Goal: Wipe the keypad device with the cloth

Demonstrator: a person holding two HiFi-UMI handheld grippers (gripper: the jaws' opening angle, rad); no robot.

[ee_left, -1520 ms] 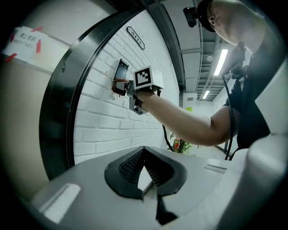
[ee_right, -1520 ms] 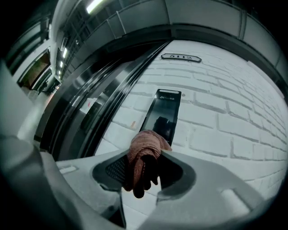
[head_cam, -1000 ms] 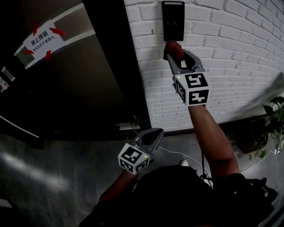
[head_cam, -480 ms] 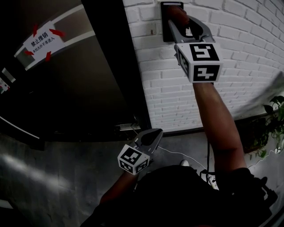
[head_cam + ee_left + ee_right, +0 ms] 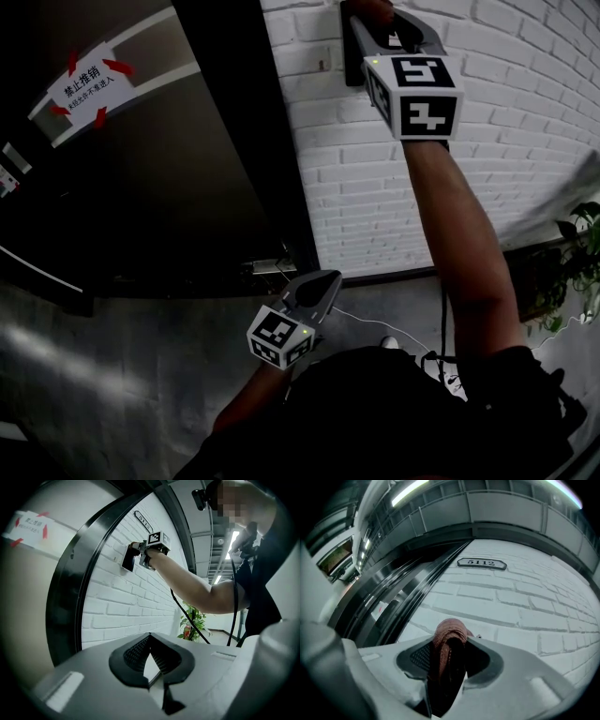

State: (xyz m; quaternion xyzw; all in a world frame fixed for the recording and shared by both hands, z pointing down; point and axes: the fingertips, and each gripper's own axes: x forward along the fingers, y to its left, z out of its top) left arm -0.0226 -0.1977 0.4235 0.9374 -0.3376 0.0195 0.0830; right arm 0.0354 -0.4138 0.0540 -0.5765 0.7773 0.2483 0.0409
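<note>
We find the right gripper (image 5: 380,19) clamped tight on the folded cloth (image 5: 449,641), raised so that its wad meets the keypad device (image 5: 349,56) mounted high on the brick wall (image 5: 525,112). The left gripper (image 5: 317,289), jaws together and empty, hangs low, clear of the work.

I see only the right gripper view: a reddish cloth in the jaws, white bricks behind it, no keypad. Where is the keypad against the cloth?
Observer: In the head view the keypad is a dark panel on the wall, and the cloth is at its upper part.
Operator: Does the left gripper help there?
Observer: No. The left gripper hangs low by the person's waist, jaws shut on nothing.
Operator: Is anything below, near the wall?
Observer: A leafy plant stands at the wall's foot, on the right.
</note>
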